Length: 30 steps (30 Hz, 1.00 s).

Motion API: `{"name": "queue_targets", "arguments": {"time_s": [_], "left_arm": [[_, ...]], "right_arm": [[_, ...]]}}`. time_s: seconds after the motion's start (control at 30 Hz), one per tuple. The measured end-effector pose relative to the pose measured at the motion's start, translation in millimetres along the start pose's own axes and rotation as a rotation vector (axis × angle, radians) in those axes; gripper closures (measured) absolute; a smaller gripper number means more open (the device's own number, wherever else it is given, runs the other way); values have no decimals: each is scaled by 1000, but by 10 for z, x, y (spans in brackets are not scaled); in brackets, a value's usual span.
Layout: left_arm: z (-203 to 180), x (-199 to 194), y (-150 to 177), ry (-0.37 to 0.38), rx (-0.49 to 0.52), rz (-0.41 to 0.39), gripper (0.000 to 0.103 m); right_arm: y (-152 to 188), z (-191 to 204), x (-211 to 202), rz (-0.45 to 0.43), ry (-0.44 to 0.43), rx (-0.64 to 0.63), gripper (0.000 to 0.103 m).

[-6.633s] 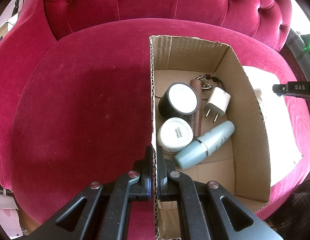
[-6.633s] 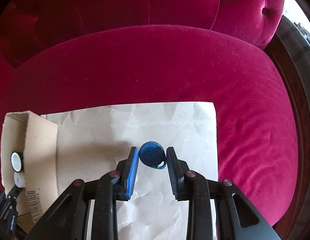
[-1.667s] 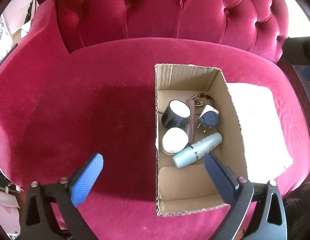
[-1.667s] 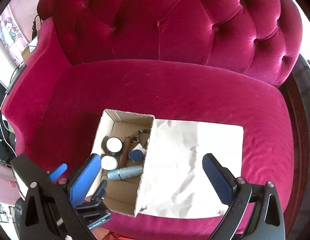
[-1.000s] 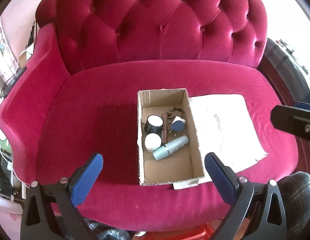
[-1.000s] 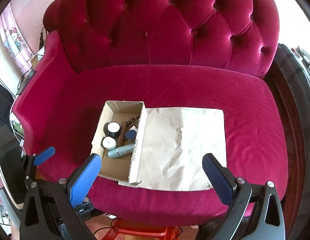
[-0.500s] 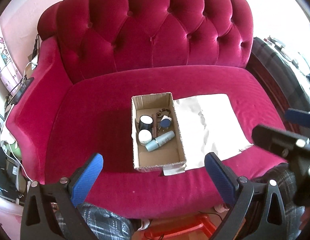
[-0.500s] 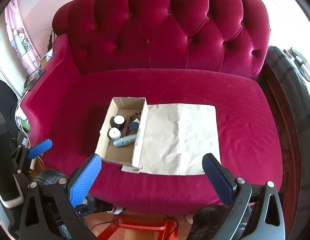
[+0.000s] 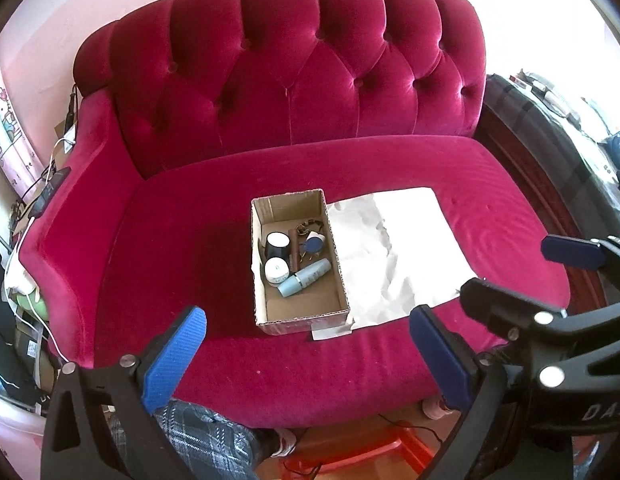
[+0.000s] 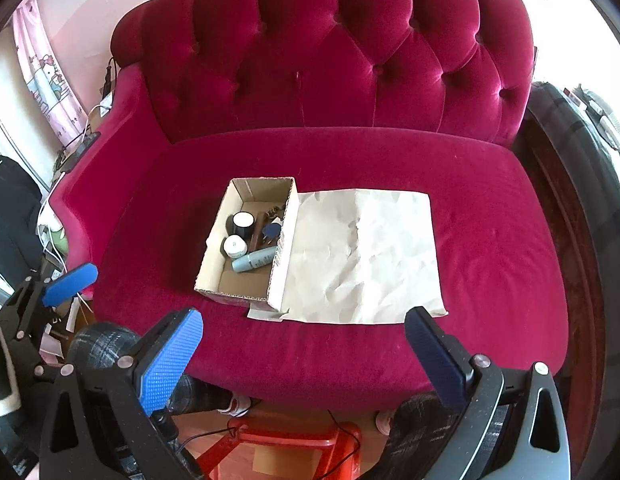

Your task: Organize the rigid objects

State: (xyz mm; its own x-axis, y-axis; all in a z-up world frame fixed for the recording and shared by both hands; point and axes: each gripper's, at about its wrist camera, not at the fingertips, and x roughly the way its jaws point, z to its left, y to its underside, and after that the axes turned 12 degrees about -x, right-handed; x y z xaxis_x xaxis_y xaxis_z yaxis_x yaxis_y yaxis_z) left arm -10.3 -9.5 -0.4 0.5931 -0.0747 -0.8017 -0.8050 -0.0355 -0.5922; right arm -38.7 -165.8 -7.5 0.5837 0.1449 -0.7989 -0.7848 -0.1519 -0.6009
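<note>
A cardboard box (image 9: 266,312) (image 10: 284,276) stands on the red sofa seat. Inside lie a black jar (image 9: 278,243) (image 10: 243,222), a white jar (image 9: 276,270) (image 10: 234,246), a pale blue bottle (image 9: 304,278) (image 10: 254,259), a brown stick (image 9: 294,250), a white plug and a round blue tag (image 9: 313,245) (image 10: 272,231). My left gripper (image 9: 306,354) is open and empty, well back from the sofa's front edge. My right gripper (image 10: 304,356) is open and empty too, equally far back. Each gripper also shows at the edge of the other's view.
A crumpled sheet of brown paper (image 9: 393,256) (image 10: 361,252) lies on the seat right of the box. A red stool (image 10: 286,448) stands on the floor in front. A person's plaid-clad knees (image 9: 206,436) are below. Cables and clutter sit at the sofa's left arm (image 9: 42,196).
Both grippers have pulled back and up from the sofa, so the box looks smaller. The left one let go of the box wall; the blue tag now lies in the box.
</note>
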Motion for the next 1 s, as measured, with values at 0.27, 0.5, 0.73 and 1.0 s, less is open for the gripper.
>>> {"name": "queue_targets", "arguments": {"time_s": [0.27, 0.5, 0.73, 1.0], "left_arm": [[-44, -92, 14, 0, 9, -8, 0], [-29, -132, 20, 2, -1, -11, 0], [-8, -158, 22, 2, -7, -13, 0], [3, -190, 27, 5, -12, -15, 0]], "right_arm": [[23, 5, -64, -6, -7, 10, 0], [28, 7, -130, -22, 2, 0, 0], [20, 18, -167, -25, -2, 4, 0], [16, 34, -200, -33, 6, 4, 0]]}}
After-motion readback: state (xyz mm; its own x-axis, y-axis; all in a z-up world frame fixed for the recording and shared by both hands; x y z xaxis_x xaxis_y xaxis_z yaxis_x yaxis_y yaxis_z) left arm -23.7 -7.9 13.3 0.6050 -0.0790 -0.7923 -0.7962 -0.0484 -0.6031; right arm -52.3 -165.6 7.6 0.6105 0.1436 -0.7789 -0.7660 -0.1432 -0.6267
